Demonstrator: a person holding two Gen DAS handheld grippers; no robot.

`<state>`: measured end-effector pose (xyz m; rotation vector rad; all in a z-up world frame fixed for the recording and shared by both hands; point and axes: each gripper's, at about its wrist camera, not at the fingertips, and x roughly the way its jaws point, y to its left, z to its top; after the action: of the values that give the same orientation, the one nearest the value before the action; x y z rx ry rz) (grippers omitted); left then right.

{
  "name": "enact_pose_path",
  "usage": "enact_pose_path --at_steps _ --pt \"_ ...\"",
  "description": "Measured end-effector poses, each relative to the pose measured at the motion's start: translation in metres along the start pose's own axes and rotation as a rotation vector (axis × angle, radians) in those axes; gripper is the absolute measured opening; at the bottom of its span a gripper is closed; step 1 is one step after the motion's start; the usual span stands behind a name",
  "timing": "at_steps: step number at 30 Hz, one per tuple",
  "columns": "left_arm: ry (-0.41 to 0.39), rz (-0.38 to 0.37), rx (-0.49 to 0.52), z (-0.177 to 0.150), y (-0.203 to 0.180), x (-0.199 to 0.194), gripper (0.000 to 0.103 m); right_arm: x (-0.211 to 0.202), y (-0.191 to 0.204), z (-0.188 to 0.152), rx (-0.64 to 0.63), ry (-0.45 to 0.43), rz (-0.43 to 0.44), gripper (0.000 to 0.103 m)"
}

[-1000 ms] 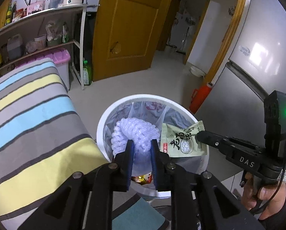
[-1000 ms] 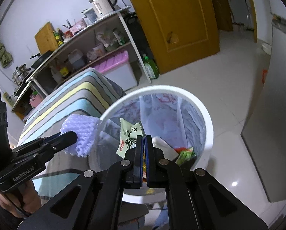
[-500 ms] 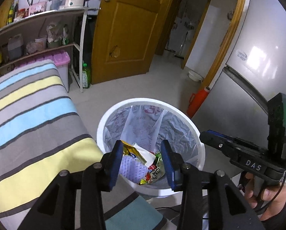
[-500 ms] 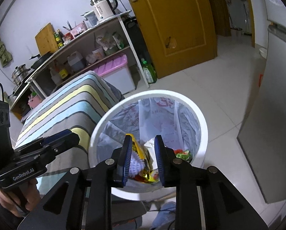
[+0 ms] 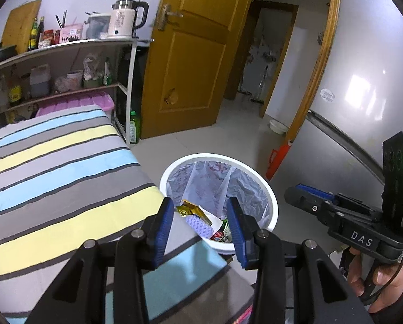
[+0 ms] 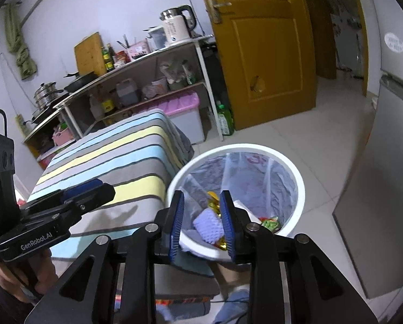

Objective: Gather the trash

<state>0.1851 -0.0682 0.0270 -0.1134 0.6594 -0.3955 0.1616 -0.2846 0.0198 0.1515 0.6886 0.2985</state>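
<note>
The round white plastic trash bin (image 5: 272, 202), lined with a thin translucent bag printed in red, stands on the pale tiled floor just beside the corner of the table covered in a grey, blue and yellow striped cloth (image 5: 53, 167). Inside the bin lies the trash: a lilac foam fruit net (image 6: 209, 224) rests on top near the middle, with a shiny gold wrapper (image 5: 192, 208) beside it, a white sheet under them, and a green and red snack packet (image 6: 269, 221) toward the right wall. The left gripper (image 5: 200, 224) hangs above the table corner and the near rim with its blue-padded jaws spread apart and nothing between them; the bin's contents show through the gap. The right gripper (image 6: 202, 220) is likewise above the near rim; its jaws have just been opening and stand parted and empty, the foam net seen far below between them rather than gripped. Each gripper appears in the other's view, held by a hand at the handle. Behind the table, a shelf unit carries a white electric kettle (image 5: 122, 21) on top, and a pink-lidded storage box (image 6: 185, 110) sits under it.
</note>
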Motion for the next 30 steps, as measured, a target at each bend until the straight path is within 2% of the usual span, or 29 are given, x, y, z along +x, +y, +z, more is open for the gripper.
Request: enact_pose_path --at_steps 15,30 --pt "-0.063 0.05 0.031 -0.044 -0.01 -0.058 0.044 -0.047 0.03 -0.04 -0.078 -0.081 -0.027 0.036" --pt "-0.082 0.108 0.015 -0.076 -0.007 -0.083 0.046 -0.064 0.039 -0.073 -0.102 -0.074 -0.047 0.037"
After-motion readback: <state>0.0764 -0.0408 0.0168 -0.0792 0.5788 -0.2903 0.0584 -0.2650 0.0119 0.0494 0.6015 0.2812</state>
